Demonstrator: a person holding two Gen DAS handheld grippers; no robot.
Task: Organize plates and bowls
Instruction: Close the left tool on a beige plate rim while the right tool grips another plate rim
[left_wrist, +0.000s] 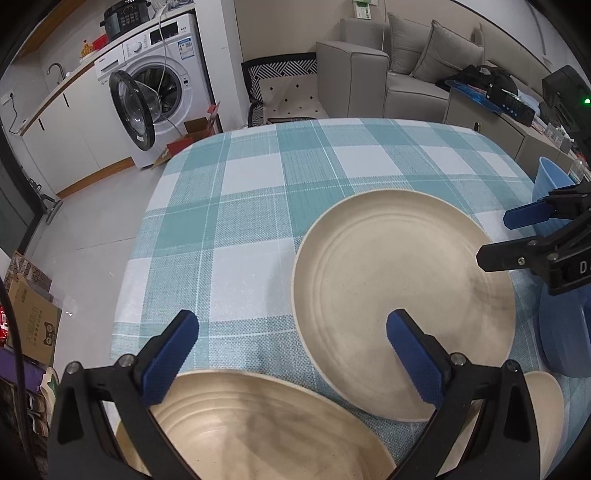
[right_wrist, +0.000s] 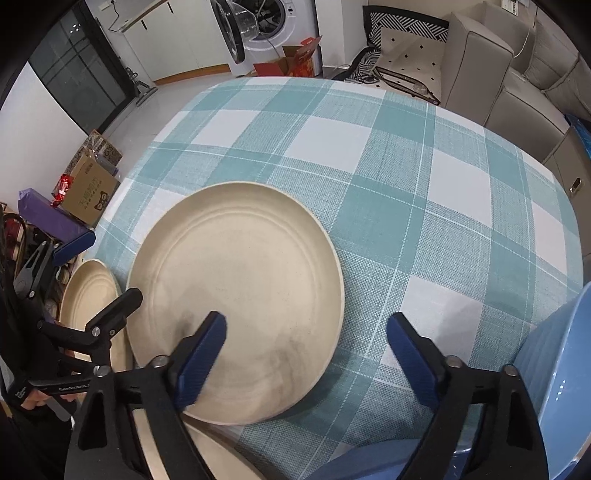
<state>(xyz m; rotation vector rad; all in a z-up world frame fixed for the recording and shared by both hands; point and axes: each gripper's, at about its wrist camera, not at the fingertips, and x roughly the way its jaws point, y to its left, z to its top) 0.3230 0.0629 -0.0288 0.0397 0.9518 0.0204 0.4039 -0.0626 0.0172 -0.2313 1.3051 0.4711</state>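
Both tongs wide open, empty: left tongs (left_wrist: 291, 354) over near plate (left_wrist: 258, 424), right tongs (right_wrist: 306, 354) above middle plate (right_wrist: 236, 299). Straddle rim squarely (thin edge slips), then close.

Cream plates (right_wrist: 236, 295); teal-white plaid tablecloth (right_wrist: 406, 184); blue bowl (right_wrist: 565, 354).

My left gripper (left_wrist: 291, 354) covers part of the near cream plate (left_wrist: 258, 424), which the edge crops. My right gripper (right_wrist: 306, 354) hides the blue bowl (right_wrist: 565, 369), also cropped.

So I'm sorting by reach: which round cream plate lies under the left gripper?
The cream plate at the table's near edge, directly beneath the left gripper; the other cream plate lies farther in.
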